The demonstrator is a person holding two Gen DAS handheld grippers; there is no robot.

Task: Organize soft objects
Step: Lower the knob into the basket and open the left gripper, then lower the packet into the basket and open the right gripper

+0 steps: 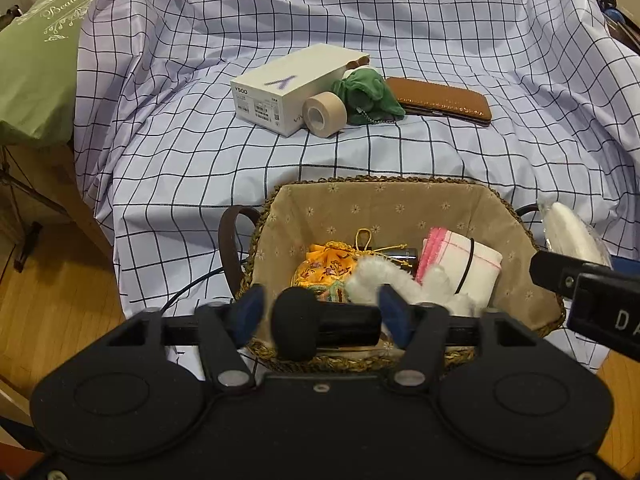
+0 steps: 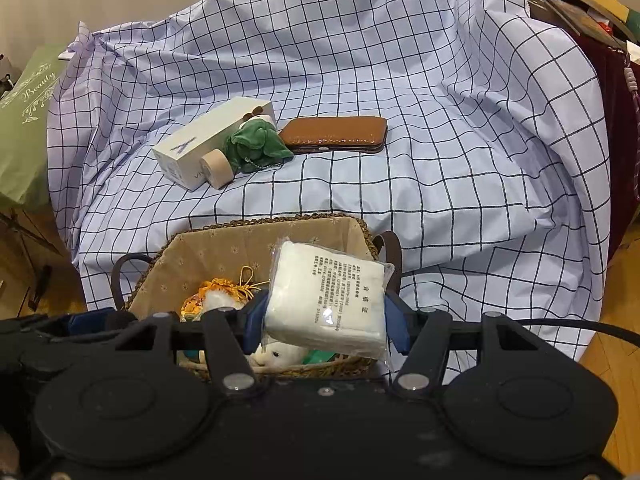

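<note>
Over the near rim of the basket (image 1: 516, 216), the left wrist view shows the left gripper (image 1: 322, 312) with its jaws partly open and nothing pressed between the blue pads; a black foam-tipped rod crosses the gap. Below them in the basket lie a white plush (image 1: 384, 276), an orange pouch (image 1: 324, 266) and a pink-edged cloth (image 1: 472, 264). Farther back on the checked sheet (image 1: 460, 152) sit a white box (image 1: 288, 84), a tape roll (image 1: 324, 114), a green toy (image 1: 370, 94) and a brown case (image 1: 440, 100), close together.

Seen from the right wrist view, the right gripper (image 2: 326, 320) has its jaws closed on a white packet (image 2: 328, 300) in clear wrap, held just above the basket (image 2: 256, 224). The left gripper shows at the lower left edge.
</note>
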